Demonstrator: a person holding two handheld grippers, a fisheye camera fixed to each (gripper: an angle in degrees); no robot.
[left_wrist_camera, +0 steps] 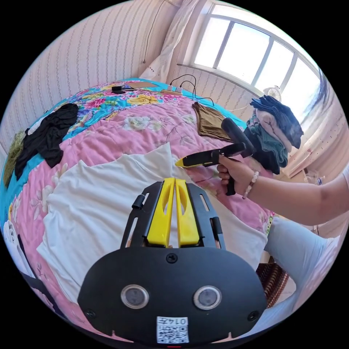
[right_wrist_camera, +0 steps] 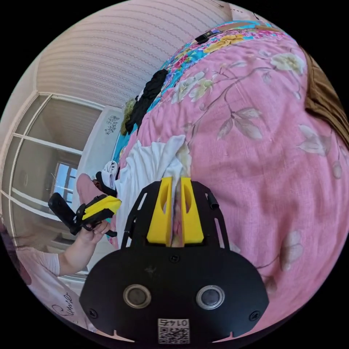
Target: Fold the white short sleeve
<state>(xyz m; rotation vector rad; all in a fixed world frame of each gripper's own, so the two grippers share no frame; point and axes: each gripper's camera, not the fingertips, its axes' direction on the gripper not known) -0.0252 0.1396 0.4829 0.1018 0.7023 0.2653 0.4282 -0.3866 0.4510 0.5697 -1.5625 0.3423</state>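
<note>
Left gripper view: the left gripper (left_wrist_camera: 175, 180) sits at lower centre, its yellow jaws drawn nearly together with only a thin slit between them. It hovers over the white short sleeve (left_wrist_camera: 98, 203), which lies spread and wrinkled on the pink floral bedspread (left_wrist_camera: 120, 138) across the middle left of the frame. Whether any cloth is pinched in the slit, I cannot tell.

At centre right, a hand (left_wrist_camera: 236, 172) holds the right gripper (left_wrist_camera: 179, 163). Its yellow tip meets the upper right edge of the shirt, jaws narrow; a grip on the fabric cannot be confirmed.

A black garment (left_wrist_camera: 47, 136) lies at upper left, a brown garment (left_wrist_camera: 211, 121) at upper centre right, and a stack of folded clothes (left_wrist_camera: 274, 136) at the right edge. A window (left_wrist_camera: 254, 54) fills the upper right.

Right gripper view: the right gripper (right_wrist_camera: 176, 180) is at lower centre, jaws close together, with the bunched white shirt (right_wrist_camera: 149, 163) just above its tips. The left gripper (right_wrist_camera: 116, 203), held in a hand (right_wrist_camera: 92, 231), shows at lower left with jaws closed up. Pink bedspread (right_wrist_camera: 261, 152) covers the right half.
</note>
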